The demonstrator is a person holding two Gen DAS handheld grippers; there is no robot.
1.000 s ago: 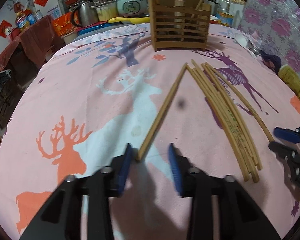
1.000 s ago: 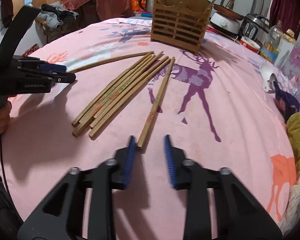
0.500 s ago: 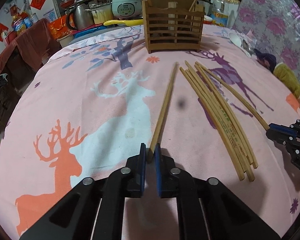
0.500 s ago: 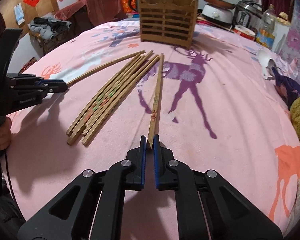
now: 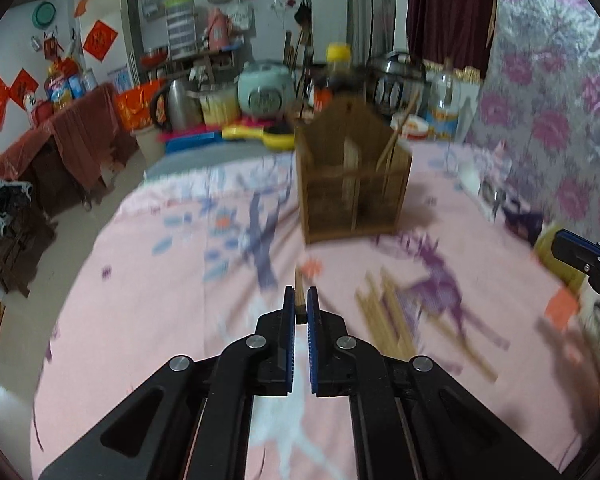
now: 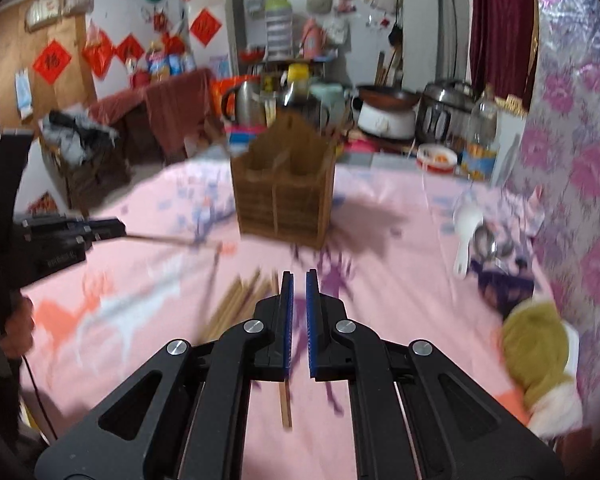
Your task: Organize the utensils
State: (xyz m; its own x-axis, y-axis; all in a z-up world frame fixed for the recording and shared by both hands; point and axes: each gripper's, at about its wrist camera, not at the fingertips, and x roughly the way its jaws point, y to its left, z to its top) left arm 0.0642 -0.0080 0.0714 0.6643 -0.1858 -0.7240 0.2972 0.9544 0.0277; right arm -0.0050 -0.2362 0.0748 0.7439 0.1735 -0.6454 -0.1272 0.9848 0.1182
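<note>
Pink deer-print cloth covers the worktop [image 5: 140, 300]. The slatted wooden holder [image 5: 352, 200] stands at upper centre, and loose chopsticks [image 5: 384, 316] lie at lower right. The left tongs [image 5: 300, 294] are clamped on a chopstick [image 5: 299, 278]. The right tongs [image 6: 299, 280] are pressed together, apparently pinching a second chopstick [image 6: 285, 404] that trails below them. To do this well, bring each stick over a compartment, tip it upright, lower its end inside, then release, one hand at a time. Red paper diamonds [image 6: 52, 60] at upper left bear a character too blurred to read.
</note>
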